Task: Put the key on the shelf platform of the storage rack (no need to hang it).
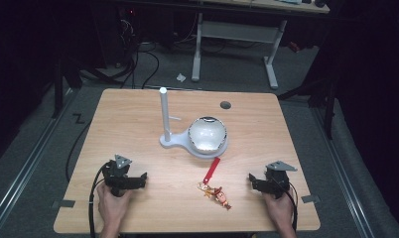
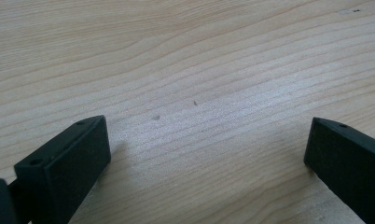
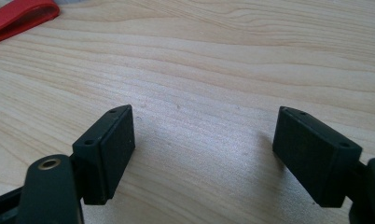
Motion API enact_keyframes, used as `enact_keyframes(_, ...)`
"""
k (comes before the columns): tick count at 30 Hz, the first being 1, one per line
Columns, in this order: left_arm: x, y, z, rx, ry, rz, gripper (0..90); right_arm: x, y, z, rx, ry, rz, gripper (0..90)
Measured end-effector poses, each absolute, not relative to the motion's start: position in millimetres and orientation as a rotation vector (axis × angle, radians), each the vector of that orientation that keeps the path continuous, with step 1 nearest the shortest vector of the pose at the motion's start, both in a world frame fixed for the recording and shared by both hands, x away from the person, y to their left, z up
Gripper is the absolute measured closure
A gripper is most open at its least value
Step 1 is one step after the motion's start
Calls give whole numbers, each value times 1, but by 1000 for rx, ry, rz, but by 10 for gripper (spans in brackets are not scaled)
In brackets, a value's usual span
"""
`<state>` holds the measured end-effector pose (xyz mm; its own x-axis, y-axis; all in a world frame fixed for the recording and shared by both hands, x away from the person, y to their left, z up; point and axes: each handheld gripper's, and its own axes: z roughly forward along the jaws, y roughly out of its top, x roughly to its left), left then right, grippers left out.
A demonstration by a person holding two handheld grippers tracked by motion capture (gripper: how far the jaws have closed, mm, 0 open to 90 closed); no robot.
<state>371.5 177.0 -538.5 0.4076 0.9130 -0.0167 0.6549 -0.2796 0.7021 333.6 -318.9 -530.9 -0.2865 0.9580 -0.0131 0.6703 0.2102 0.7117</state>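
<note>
Overhead, the toy figure (image 1: 216, 192) with its red strap (image 1: 212, 170) lies between the left gripper (image 1: 138, 179) and right gripper (image 1: 253, 181), nearer the right; a white stand (image 1: 164, 119) and bowl (image 1: 207, 134) sit beyond. Left gripper view: jaws spread over bare tabletop (image 2: 185, 65). Right gripper view: jaws wide, empty, the strap (image 3: 17, 14) at upper left.

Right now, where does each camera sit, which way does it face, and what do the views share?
High view: above the person's side, looking forward and down on the table; forearms, left gripper, right gripper.
Left gripper view: rides the left gripper, facing bare wood past open jaws.
Right gripper view: rides the right gripper, facing wood; red strap at its corner.
Shared: the strap, in the high and right gripper views.
</note>
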Motion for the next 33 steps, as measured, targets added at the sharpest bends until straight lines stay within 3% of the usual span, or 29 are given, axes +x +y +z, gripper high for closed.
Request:
enact_keyframes(5,371,177,-539,2035,1325,524,5,333,-318,-531,1490,2039,850,257)
enact_keyframes(21,371,176,-539,2034,1325,525,5,333,-318,-530,1490,2040,848,263)
enact_keyframes(33,371,176,-539,2033,1326,525,5,320,-321,-524,1457,2038,910,451)
